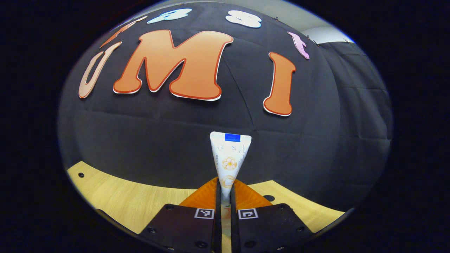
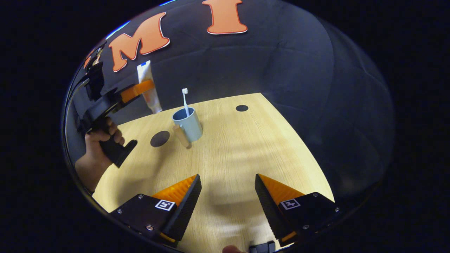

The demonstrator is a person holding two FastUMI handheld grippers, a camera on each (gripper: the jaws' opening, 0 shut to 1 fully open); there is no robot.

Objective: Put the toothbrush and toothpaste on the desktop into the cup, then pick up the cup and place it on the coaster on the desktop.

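In the left gripper view my left gripper [image 1: 225, 192] is shut on a white toothpaste tube [image 1: 230, 154], which stands upright with its flat crimped end on top. The right gripper view shows that same gripper [image 2: 139, 89] and its holding hand [image 2: 100, 140] at the upper left. There it holds the tube [image 2: 149, 88] in the air, left of and above the cup. The light blue cup [image 2: 188, 124] stands on the table with its wooden handle [image 2: 181, 136] facing me, and a white toothbrush [image 2: 185, 100] stands in it. A dark round coaster [image 2: 160, 138] lies just left of the cup. My right gripper [image 2: 227, 177] is open, low over the near table.
The light wooden table [image 2: 228, 151] ends at the black cloth wall behind the cup. A small dark hole [image 2: 242, 108] sits in the tabletop, far right of the cup. More such holes [image 1: 269, 198] show near the table's edge in the left gripper view.
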